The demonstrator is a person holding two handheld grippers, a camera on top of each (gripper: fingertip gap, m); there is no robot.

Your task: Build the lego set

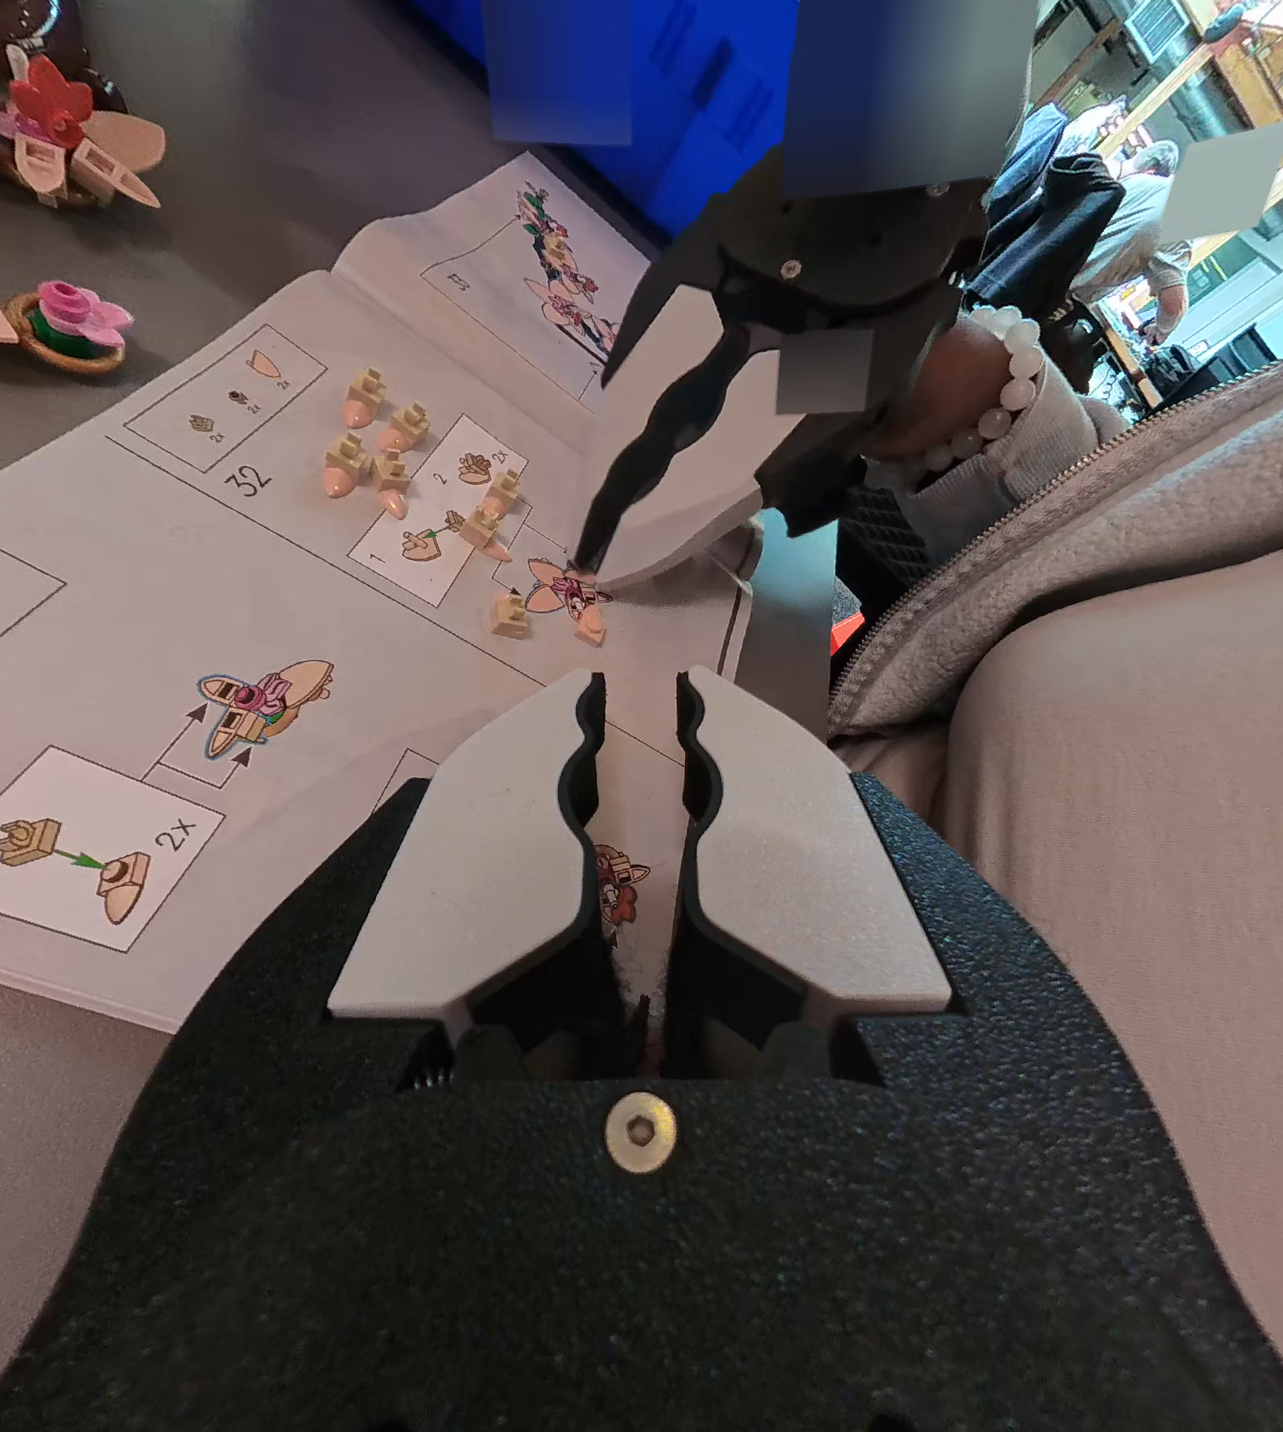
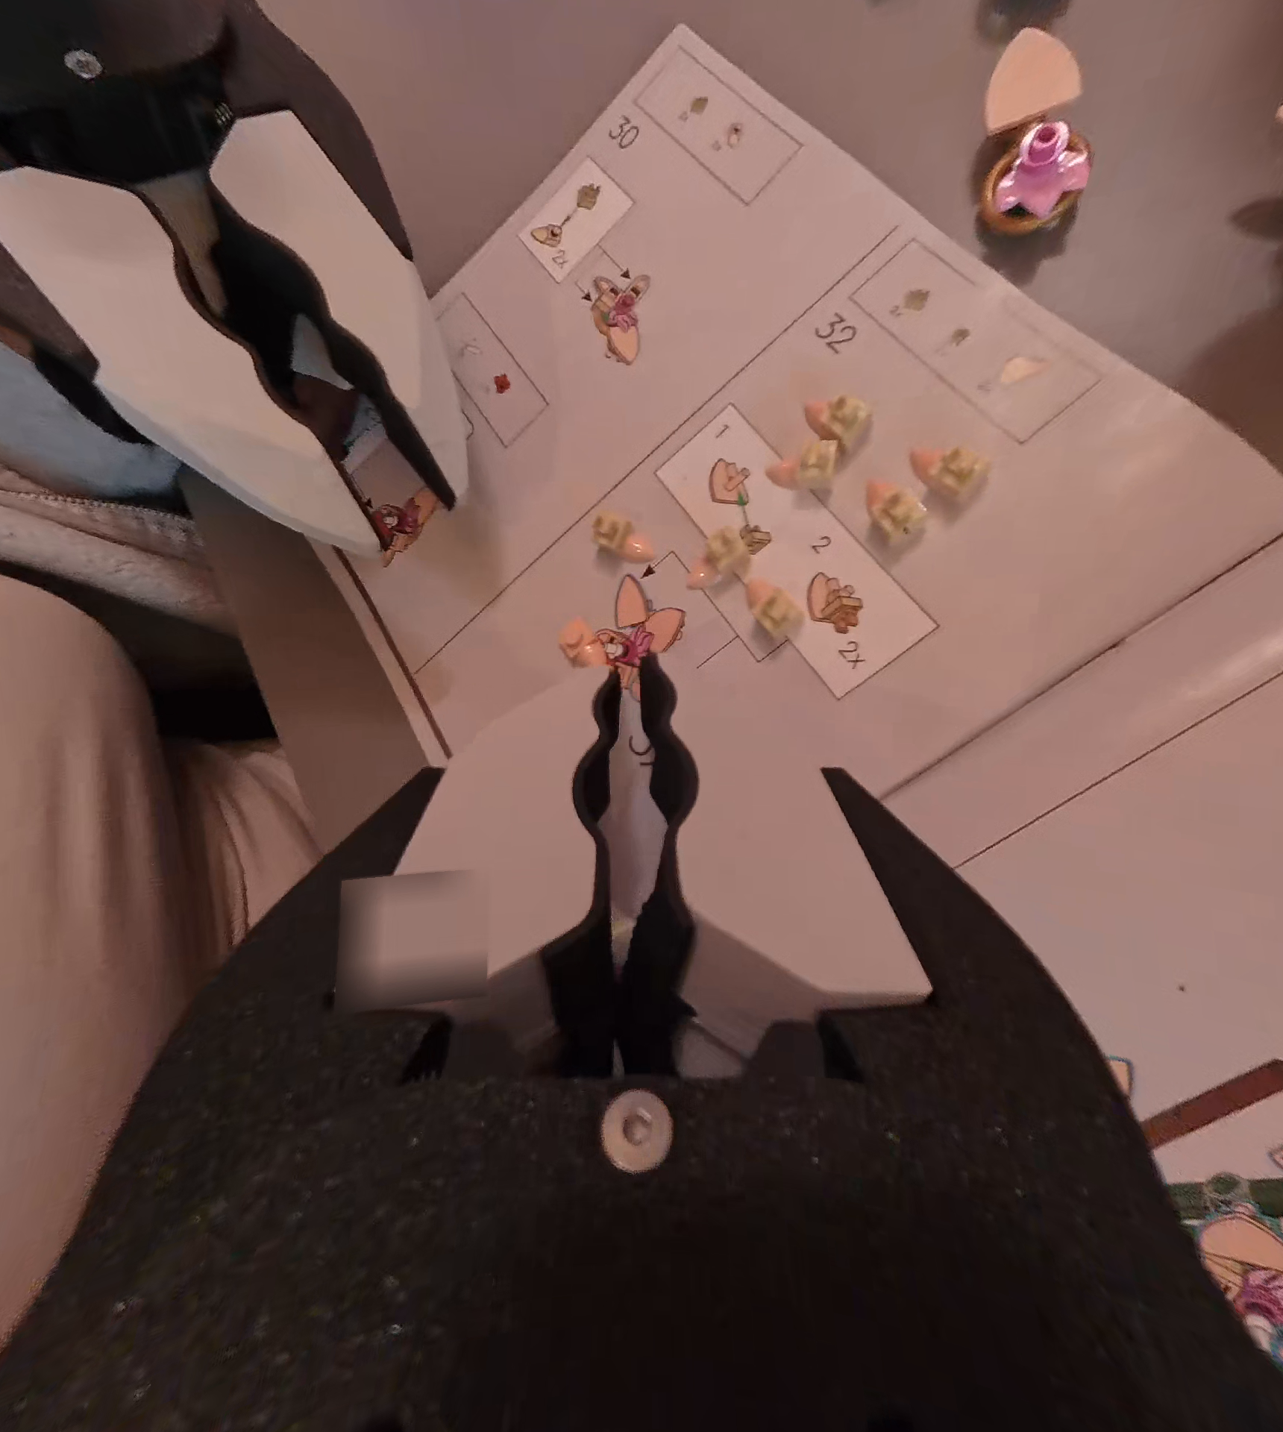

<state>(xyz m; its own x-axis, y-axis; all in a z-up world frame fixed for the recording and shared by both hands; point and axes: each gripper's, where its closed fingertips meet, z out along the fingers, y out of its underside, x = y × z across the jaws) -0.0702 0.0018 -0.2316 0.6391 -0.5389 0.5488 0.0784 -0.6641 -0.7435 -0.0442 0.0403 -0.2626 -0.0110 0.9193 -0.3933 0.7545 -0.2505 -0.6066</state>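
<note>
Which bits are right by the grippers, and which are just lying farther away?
By the grippers: right gripper, tips together on the booklet; small peach piece beside them; left gripper, open, nothing in it.
Farther off: cluster of tan-and-peach pieces; pink flower on a ring; red flower build.

Table: plain dark grey.
Instruction booklet: white pages, thin black frame lines, small printed drawings in peach, tan, pink and green.
Small brick pieces: tan blocks joined to peach-pink petal tips, scattered on the booklet.
Loose tan piece: plain tan.
Flower assembly: pink bloom, green base, tan-gold ring.
Red flower: red petals on pale peach leaves.
Left gripper: light grey fingers, black inner pads, textured black body.
Right gripper: light grey fingers, wavy black pads, black body.
Bracelet: white beads.
Garment: beige cloth, grey fleece, metal zip.
Crate: blue.
</note>
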